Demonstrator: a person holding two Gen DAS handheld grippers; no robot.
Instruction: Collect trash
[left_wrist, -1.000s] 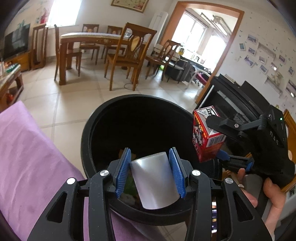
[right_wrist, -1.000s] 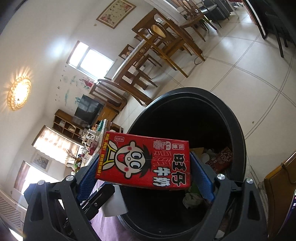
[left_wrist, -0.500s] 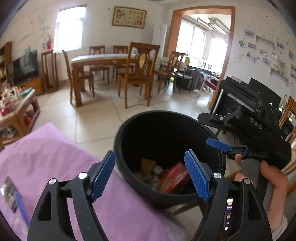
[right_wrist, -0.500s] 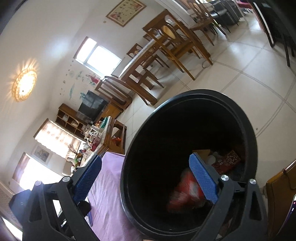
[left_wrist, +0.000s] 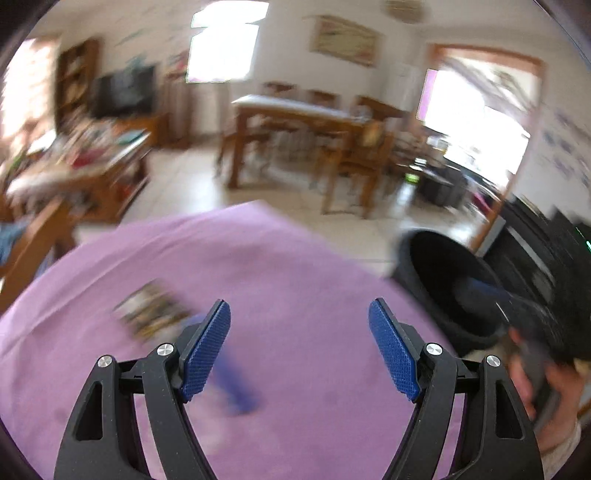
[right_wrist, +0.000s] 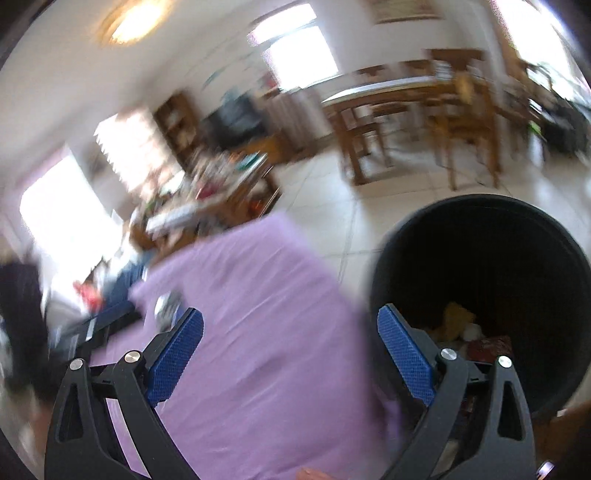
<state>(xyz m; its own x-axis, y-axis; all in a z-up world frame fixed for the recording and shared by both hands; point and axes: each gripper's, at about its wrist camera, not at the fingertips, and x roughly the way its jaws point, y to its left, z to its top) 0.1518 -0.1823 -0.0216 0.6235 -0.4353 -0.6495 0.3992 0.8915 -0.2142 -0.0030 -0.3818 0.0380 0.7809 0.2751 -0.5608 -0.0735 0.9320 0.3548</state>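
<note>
Seen from our left wrist camera, the left gripper (left_wrist: 299, 347) hangs over the purple-covered worktop (left_wrist: 295, 266) with its jaws wide and nothing between them; the jaws opened within the last second and now stand spread and empty. On the cloth just ahead and to the left lies a blurred printed wrapper (left_wrist: 151, 314), with a blue stick-like item (left_wrist: 236, 387) streaked by motion beside the left pad; we cannot tell what either is beyond loose litter, and both look like pieces we have yet to pick up. The black trash bin (left_wrist: 443, 288) stands on the floor off the worktop's right edge, and beside it a hand (left_wrist: 535, 387) grips the dark shape of the other tool. Seen from our right wrist camera, the right gripper (right_wrist: 290, 349) also has its jaws wide and empty, pointed at the line where the purple cloth (right_wrist: 258, 295) meets the bin (right_wrist: 406, 266). Inside the bin, scraps (right_wrist: 458, 321) already lie on the bottom, yellowish, white and red, so part of the collecting is done. A small blurred object (right_wrist: 168, 306) rests near the cloth's far left corner, too smeared to name. We judge the task well under way but unfinished: both tools are free and at least those worktop items remain to be gathered.
</note>
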